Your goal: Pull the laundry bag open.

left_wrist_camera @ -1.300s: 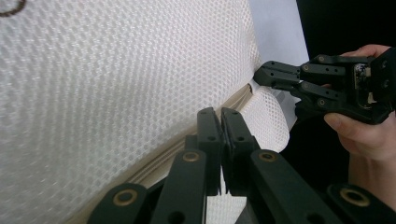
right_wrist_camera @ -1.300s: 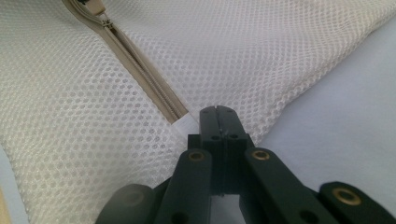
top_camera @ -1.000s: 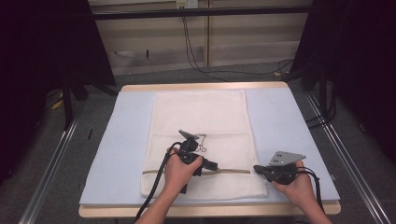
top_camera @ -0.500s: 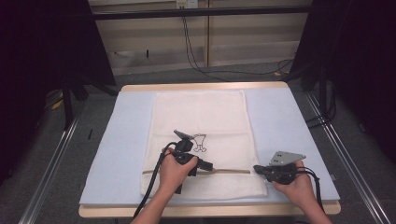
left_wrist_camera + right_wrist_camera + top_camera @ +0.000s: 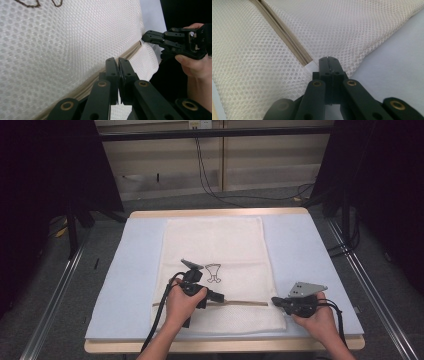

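Observation:
A white mesh bag lies flat on the pale blue mat. A beige zipper runs across its near end. My left gripper sits on the zipper near its middle. In the left gripper view its jaws are pressed together over the zipper; the pull is hidden between them. My right gripper is shut on the bag's right edge at the zipper's end. The right gripper view shows it pinching mesh beside the zipper. The right gripper also appears in the left gripper view.
A small line drawing is printed on the bag just beyond my left gripper. Bare mat lies to the left and right of the bag. The table's wooden front edge is close under both hands. Metal rails flank the table.
My left gripper has slid a little to the left along the zipper. The right gripper has stayed where it was, holding the bag's edge.

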